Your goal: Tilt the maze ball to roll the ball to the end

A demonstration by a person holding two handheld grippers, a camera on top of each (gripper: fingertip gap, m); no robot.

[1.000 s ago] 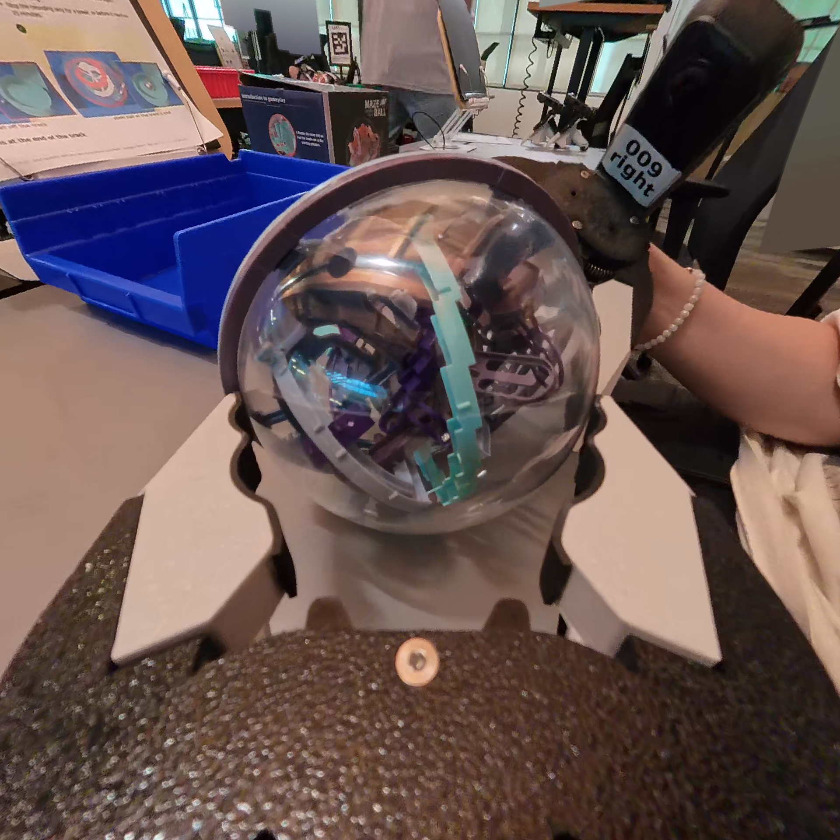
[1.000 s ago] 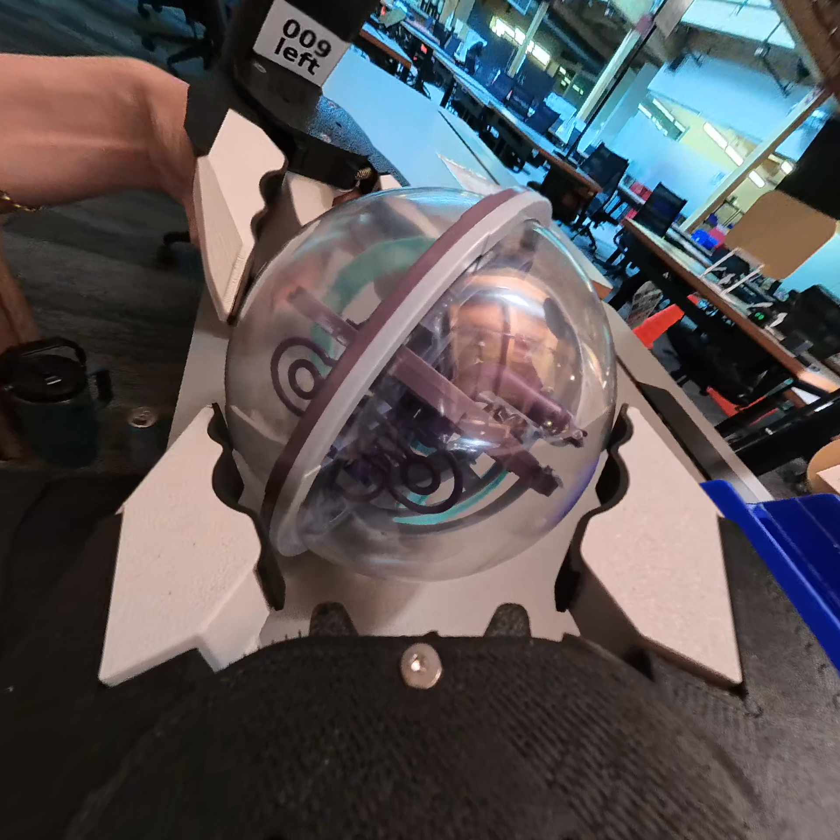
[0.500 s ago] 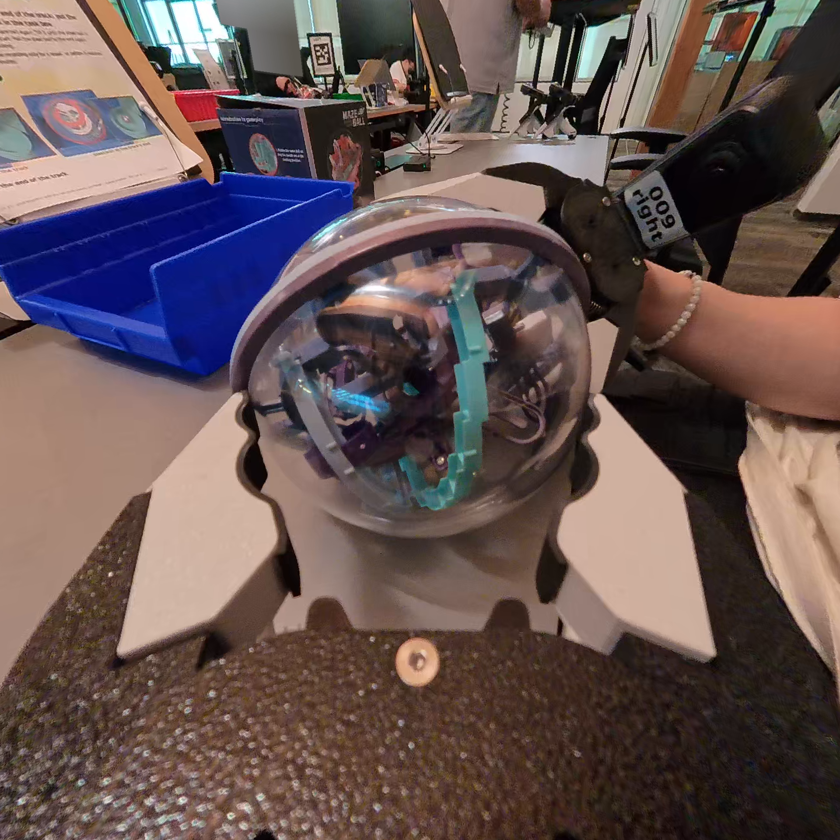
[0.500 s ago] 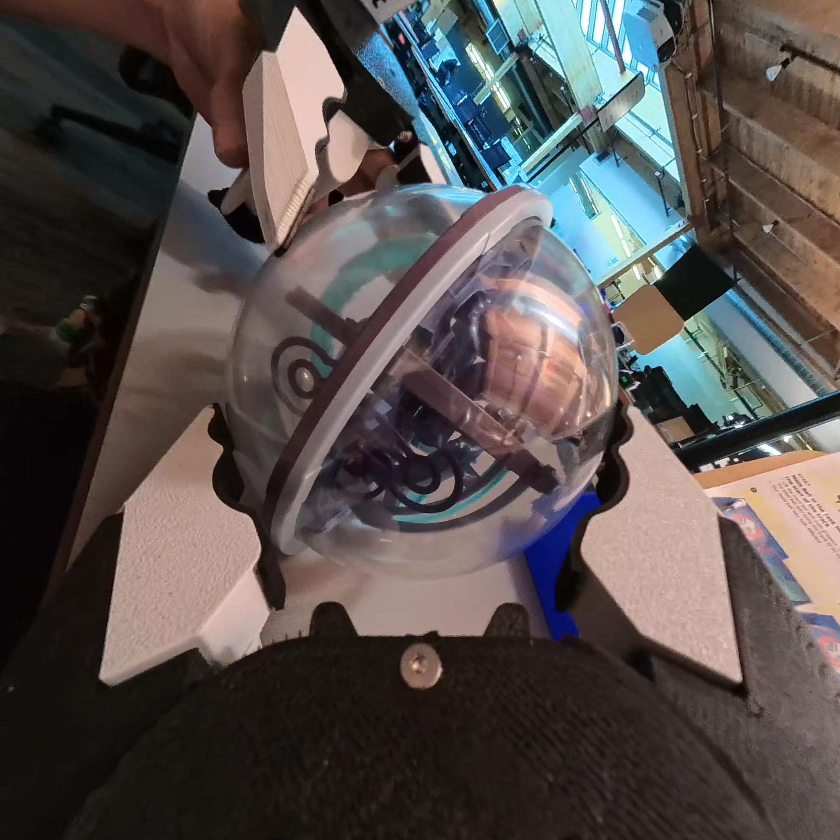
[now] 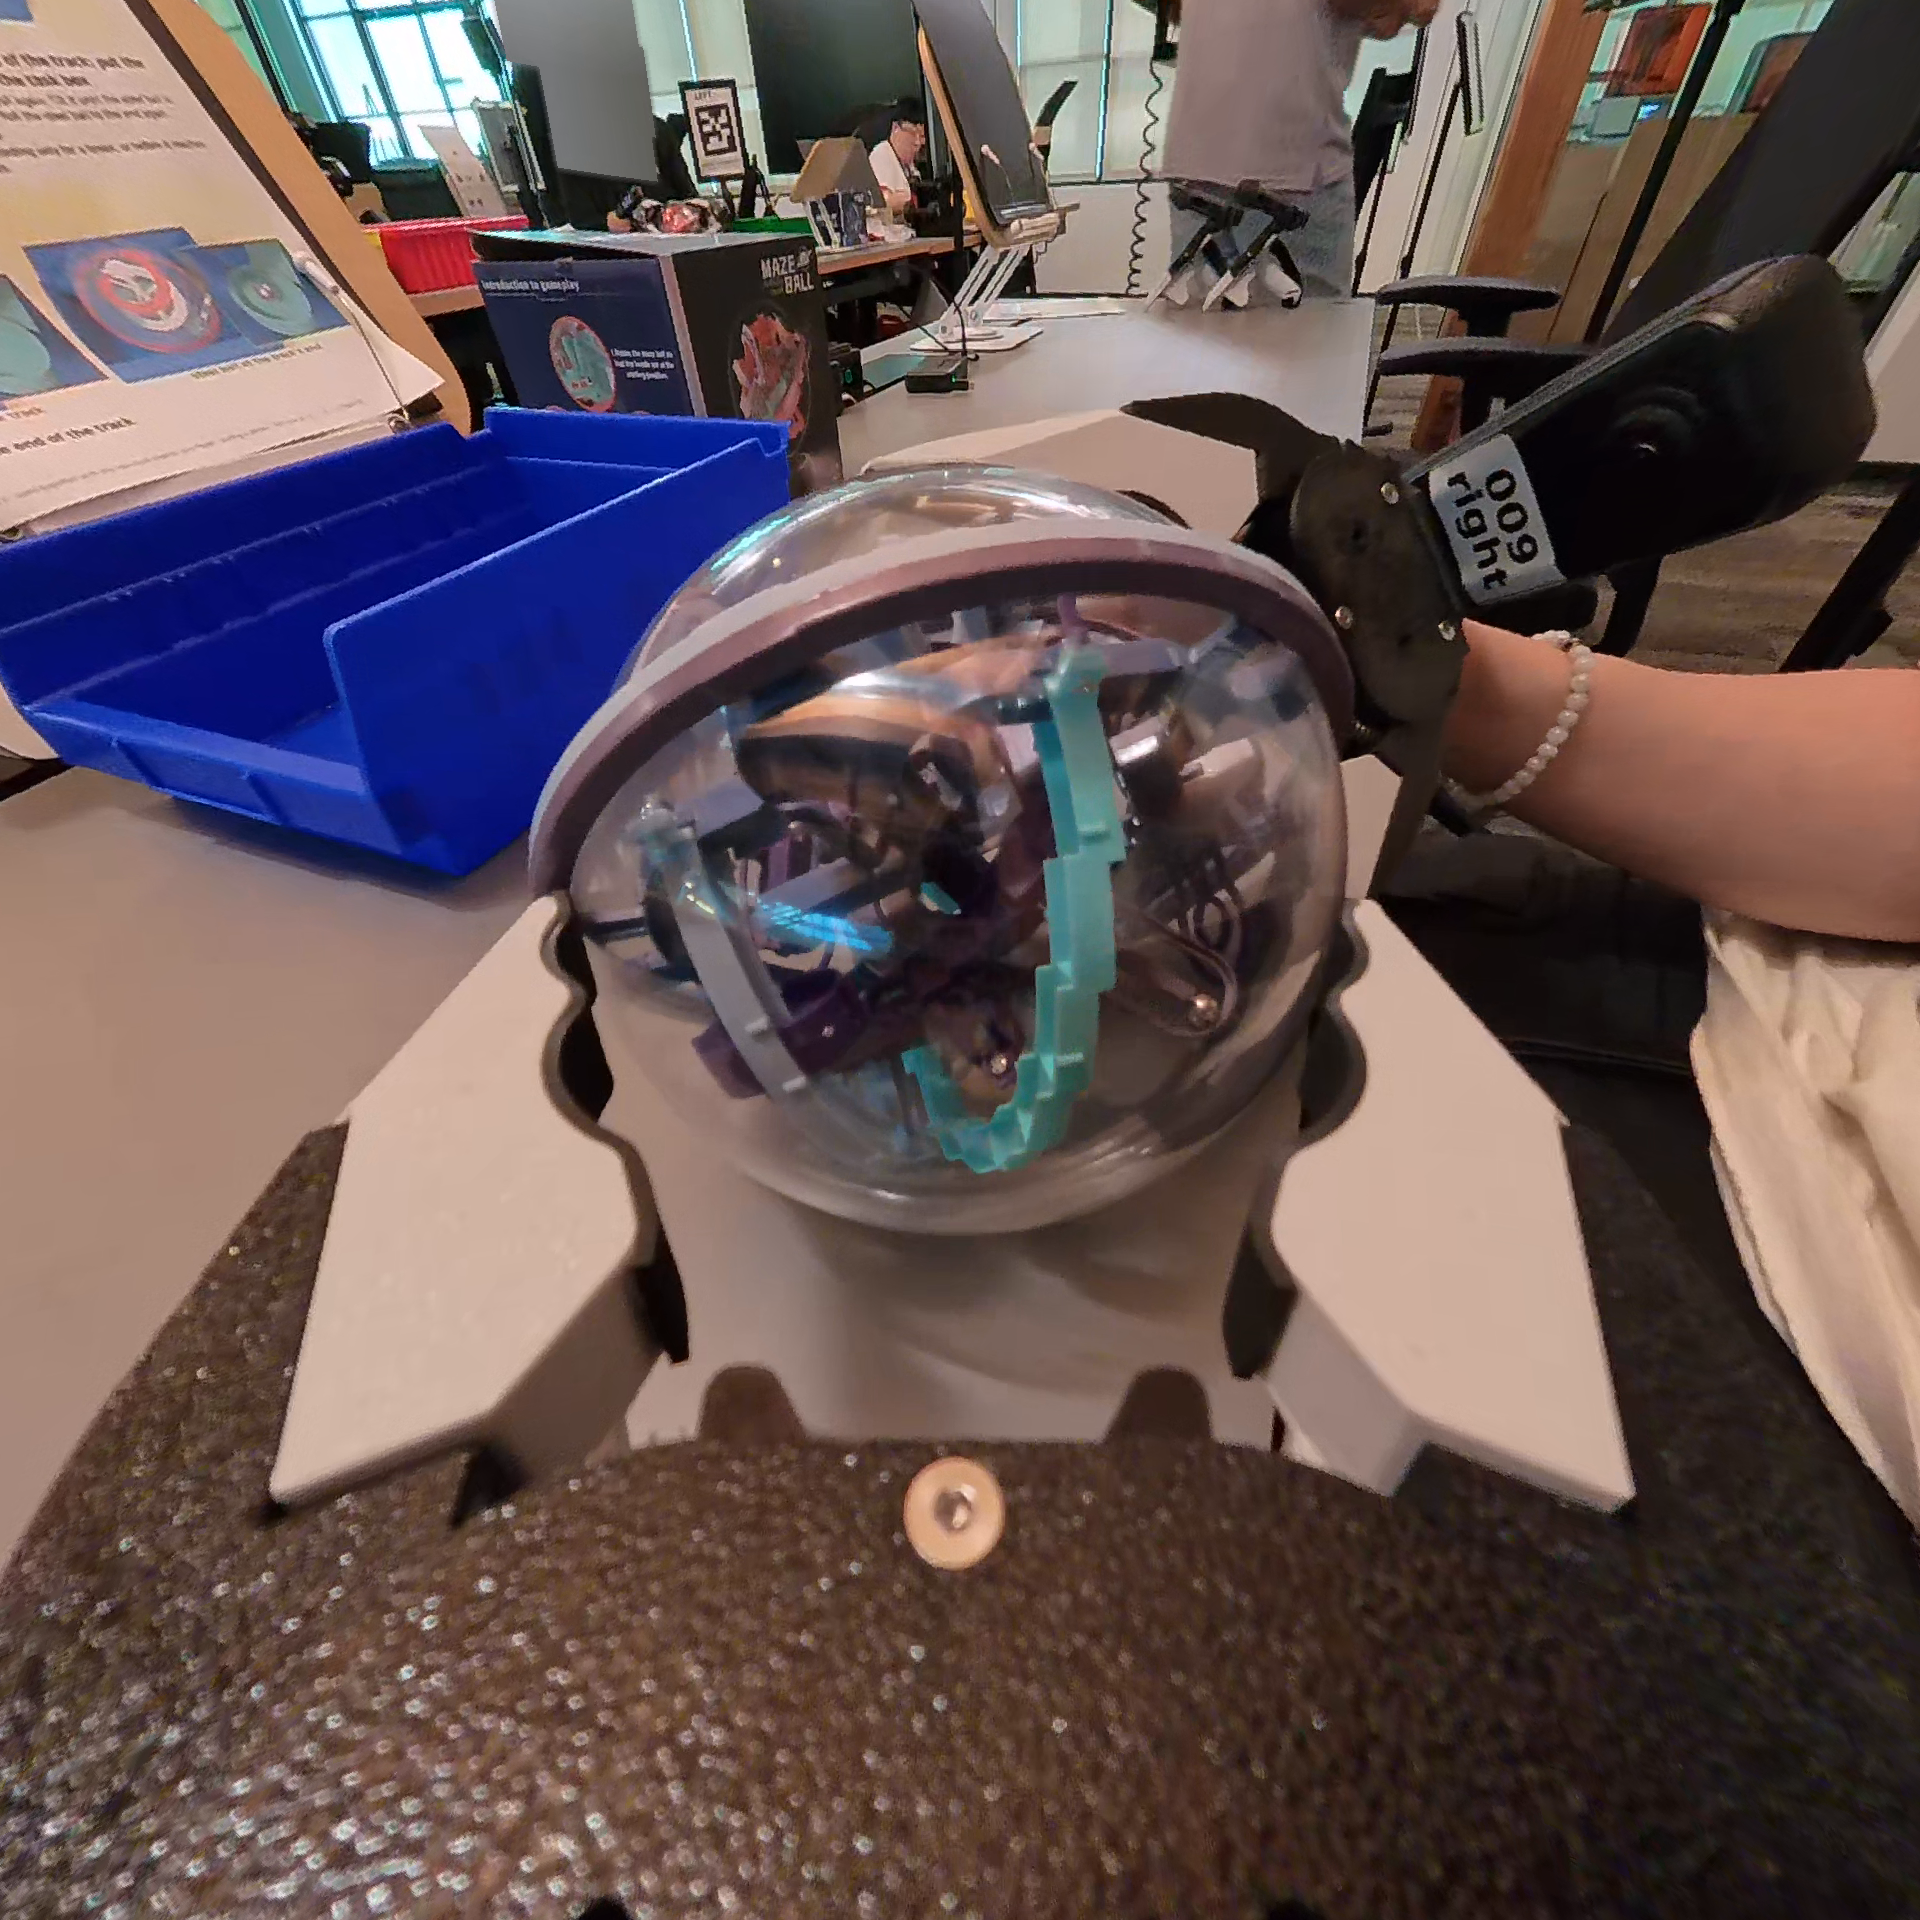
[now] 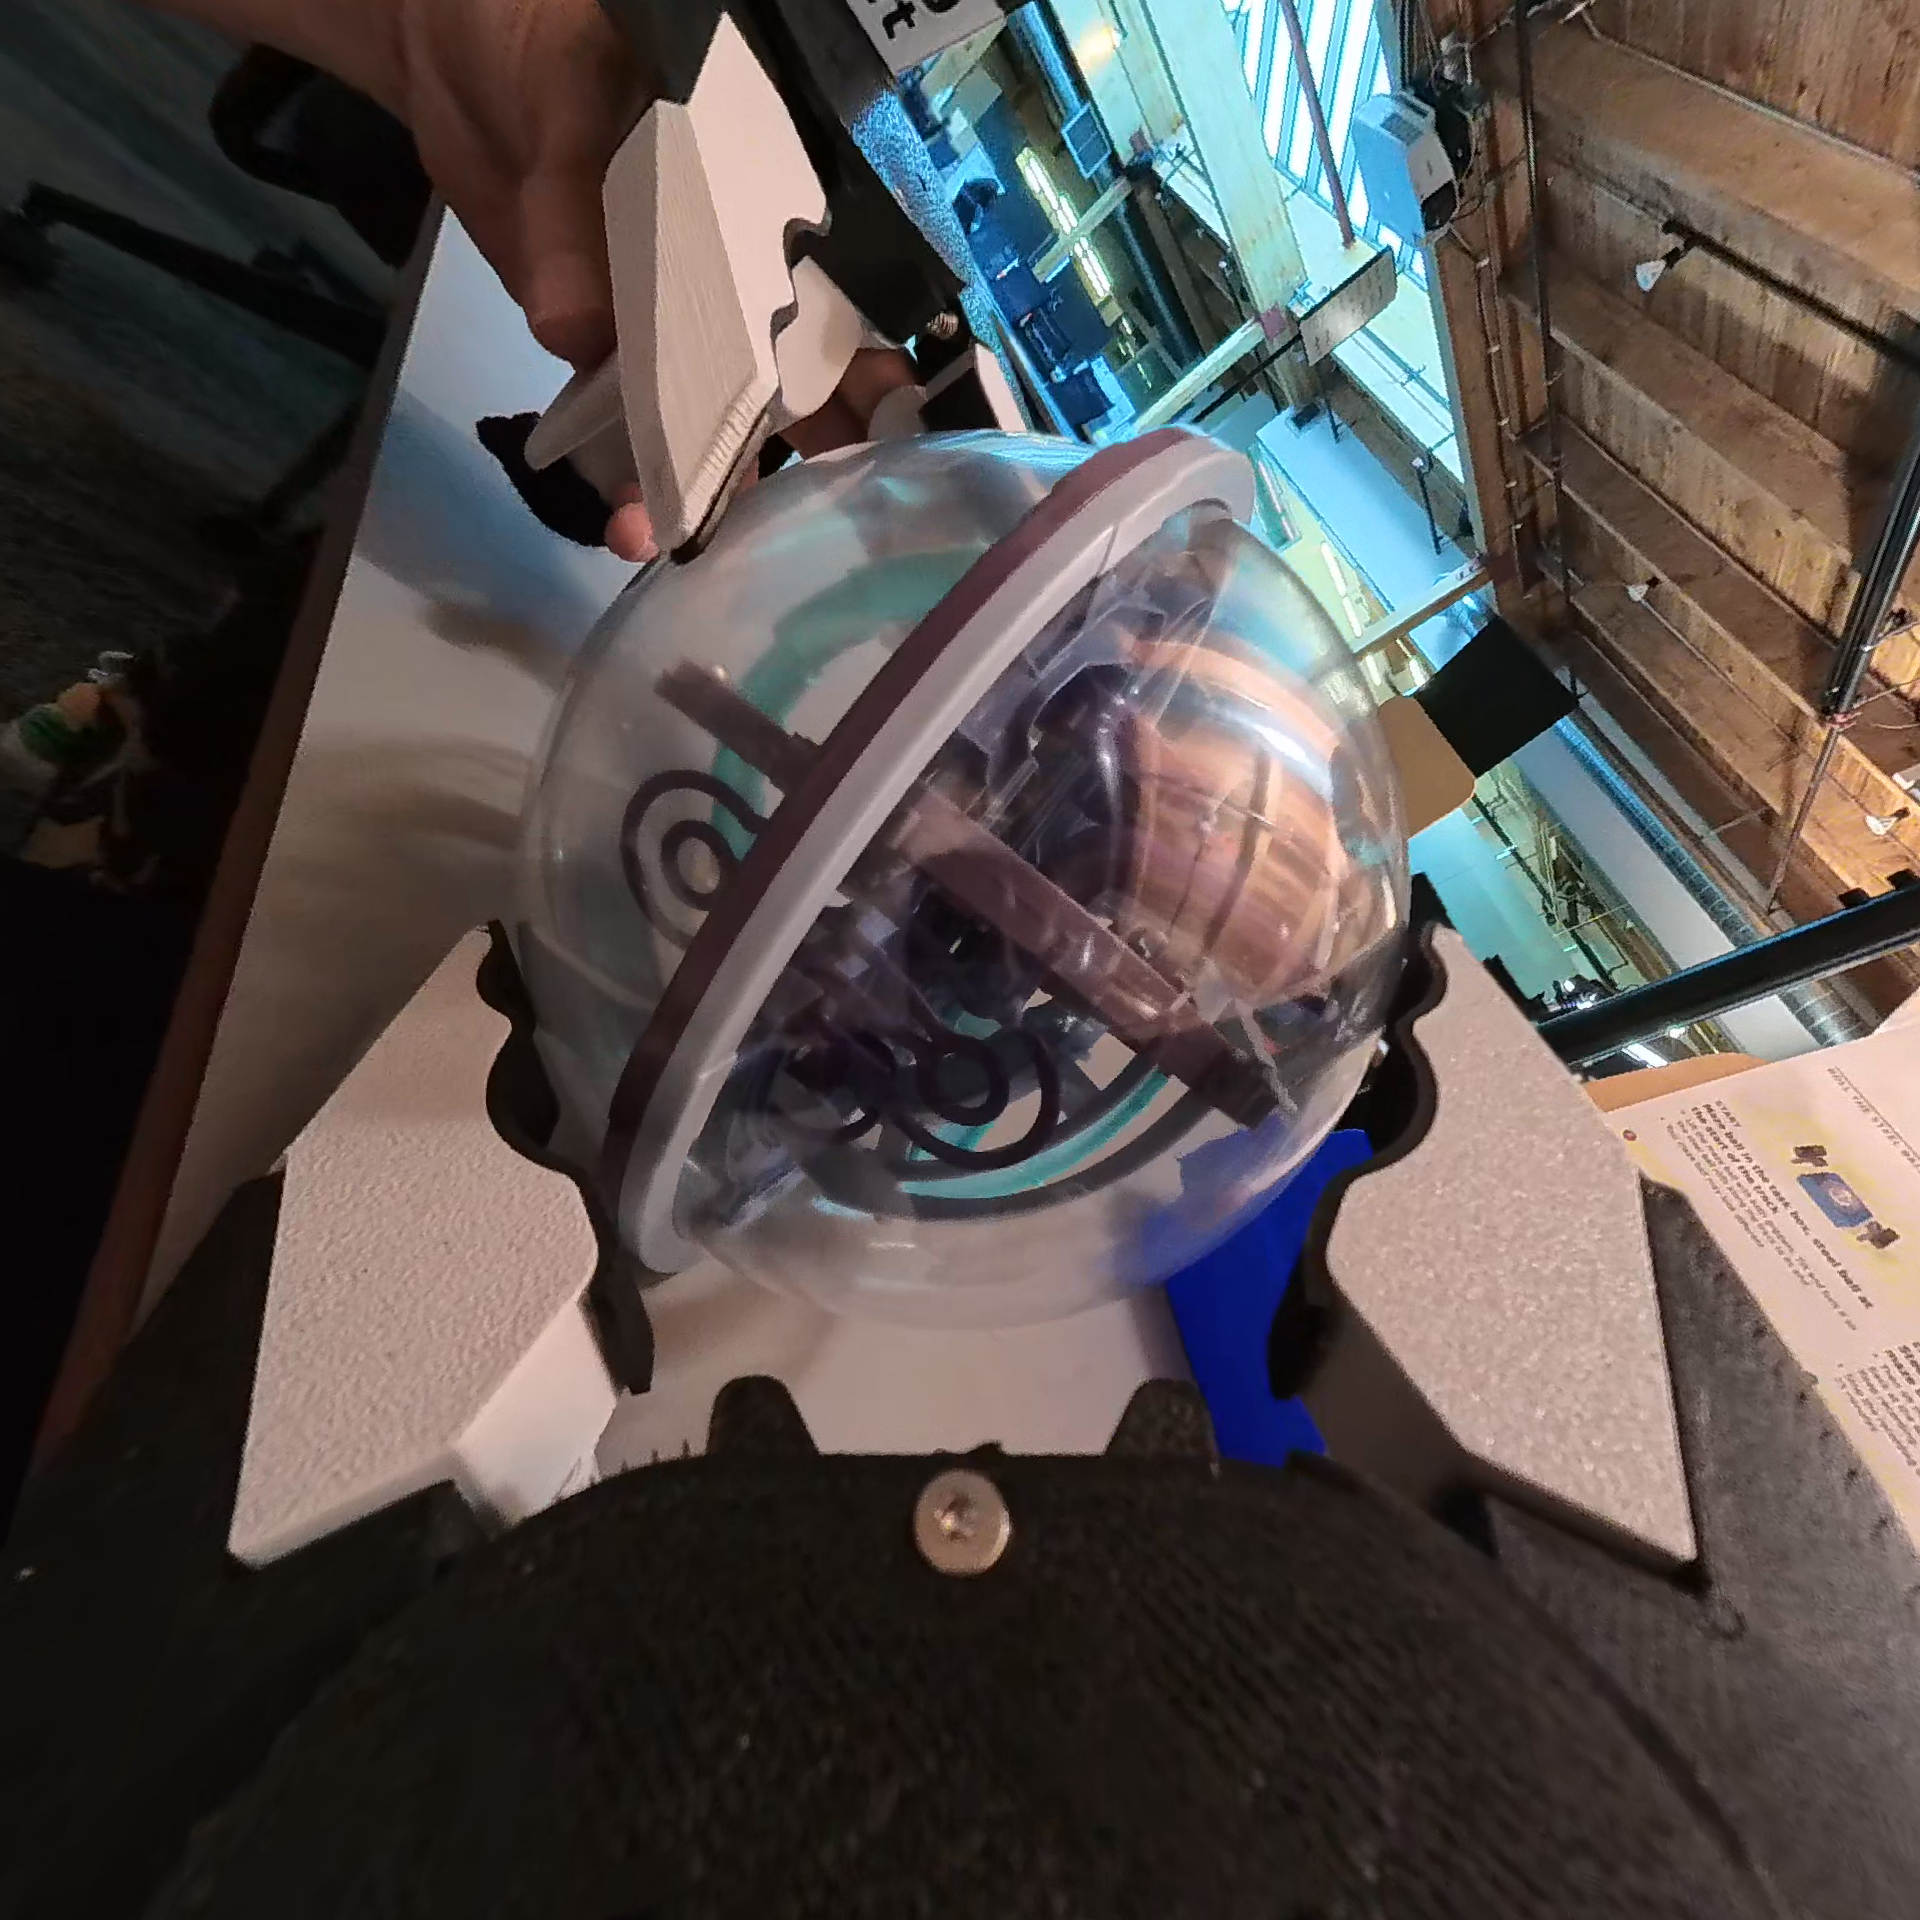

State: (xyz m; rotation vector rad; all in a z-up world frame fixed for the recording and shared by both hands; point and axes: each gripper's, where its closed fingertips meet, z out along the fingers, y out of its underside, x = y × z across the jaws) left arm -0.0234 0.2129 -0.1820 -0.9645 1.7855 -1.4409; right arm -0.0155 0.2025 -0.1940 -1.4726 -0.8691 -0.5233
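The maze ball [image 5: 956, 831] is a clear sphere with a grey-purple ring, a teal stepped track and purple tracks inside. It is held off the table between both grippers. My left gripper [image 5: 951, 935] is shut on it, with the pads pressing its left and right sides. My right gripper [image 6: 961, 951] is also shut on the maze ball [image 6: 966, 883] from the other side, and shows in the left wrist view [image 5: 1351, 582] behind the ring. A small steel ball [image 5: 1203, 1004] sits in a dark spiral track low on the right; it also shows in the right wrist view [image 6: 694, 862].
A blue bin [image 5: 364, 644] stands on the grey table [image 5: 156, 987] at the left, with an instruction sheet [image 5: 135, 260] and the toy's dark box [image 5: 665, 343] behind it. A person's arm [image 5: 1662, 790] is at the right. Chairs and desks stand farther back.
Both grippers have turned the maze ball. In the left wrist view its ring has swung from steep towards level. The right gripper has rolled over, so the room looks sideways. Both grasps have held.
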